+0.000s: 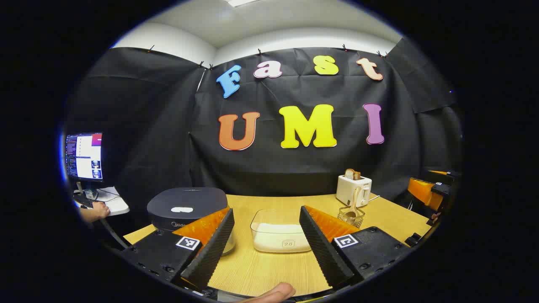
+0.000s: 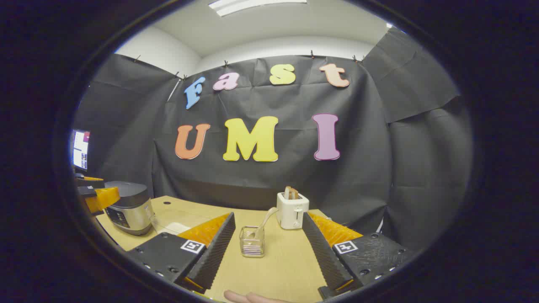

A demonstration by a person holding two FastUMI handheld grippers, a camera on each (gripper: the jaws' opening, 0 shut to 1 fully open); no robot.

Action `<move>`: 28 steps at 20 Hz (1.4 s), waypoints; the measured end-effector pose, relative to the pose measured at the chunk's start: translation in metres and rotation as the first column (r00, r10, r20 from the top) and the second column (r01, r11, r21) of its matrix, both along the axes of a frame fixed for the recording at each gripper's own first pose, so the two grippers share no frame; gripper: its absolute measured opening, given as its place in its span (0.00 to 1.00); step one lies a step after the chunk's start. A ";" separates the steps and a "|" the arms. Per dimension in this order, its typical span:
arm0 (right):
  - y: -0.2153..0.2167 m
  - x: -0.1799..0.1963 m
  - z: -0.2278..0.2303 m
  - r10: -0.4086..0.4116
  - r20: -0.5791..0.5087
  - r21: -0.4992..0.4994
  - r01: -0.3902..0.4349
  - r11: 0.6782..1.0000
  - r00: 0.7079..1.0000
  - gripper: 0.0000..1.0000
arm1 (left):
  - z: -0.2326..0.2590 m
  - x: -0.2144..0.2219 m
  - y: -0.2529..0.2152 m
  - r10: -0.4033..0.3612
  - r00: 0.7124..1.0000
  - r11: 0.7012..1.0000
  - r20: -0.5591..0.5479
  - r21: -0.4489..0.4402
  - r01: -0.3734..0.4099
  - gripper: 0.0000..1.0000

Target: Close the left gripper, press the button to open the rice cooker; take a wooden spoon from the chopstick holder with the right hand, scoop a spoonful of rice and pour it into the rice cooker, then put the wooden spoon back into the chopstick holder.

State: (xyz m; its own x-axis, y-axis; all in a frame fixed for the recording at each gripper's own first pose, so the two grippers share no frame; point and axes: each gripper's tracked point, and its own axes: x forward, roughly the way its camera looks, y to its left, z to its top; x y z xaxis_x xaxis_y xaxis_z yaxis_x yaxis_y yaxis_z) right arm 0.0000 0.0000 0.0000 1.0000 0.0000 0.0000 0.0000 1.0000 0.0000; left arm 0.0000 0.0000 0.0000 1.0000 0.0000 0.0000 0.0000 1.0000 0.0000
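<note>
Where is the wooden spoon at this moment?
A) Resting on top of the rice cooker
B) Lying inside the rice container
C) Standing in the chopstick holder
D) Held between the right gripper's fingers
C: the wooden spoon stands in the chopstick holder on the table, ahead of the open right gripper.

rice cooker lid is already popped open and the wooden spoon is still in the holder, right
Not quite: the rice cooker lid is down, closed, as the left gripper view shows. The wooden spoon does stand in the chopstick holder.
</note>
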 end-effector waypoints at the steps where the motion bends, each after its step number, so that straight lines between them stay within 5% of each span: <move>1: -0.001 -0.002 -0.001 0.001 -0.001 0.005 -0.001 1.000 1.000 0.96 | 0.000 0.001 0.003 0.002 1.000 1.000 -0.004 -0.009 -0.002 0.99; 18: 0.012 0.003 -0.012 0.043 -0.040 -0.011 -0.043 0.999 0.998 0.96 | -0.004 0.004 0.012 0.004 0.999 1.000 -0.032 -0.020 -0.005 0.99; 28: -0.005 0.006 -0.010 0.022 -0.054 0.017 -0.021 1.000 0.998 0.95 | -0.005 0.005 0.037 0.090 0.995 0.996 -0.041 0.012 -0.090 0.98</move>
State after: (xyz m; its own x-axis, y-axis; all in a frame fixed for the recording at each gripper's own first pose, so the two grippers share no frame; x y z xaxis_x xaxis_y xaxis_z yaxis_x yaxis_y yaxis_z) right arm 0.0061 -0.0055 -0.0104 0.9983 0.0215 -0.0543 -0.0206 0.9996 0.0167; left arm 0.0054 0.0371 -0.0045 0.9951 0.0900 -0.0412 -0.0896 0.9959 0.0118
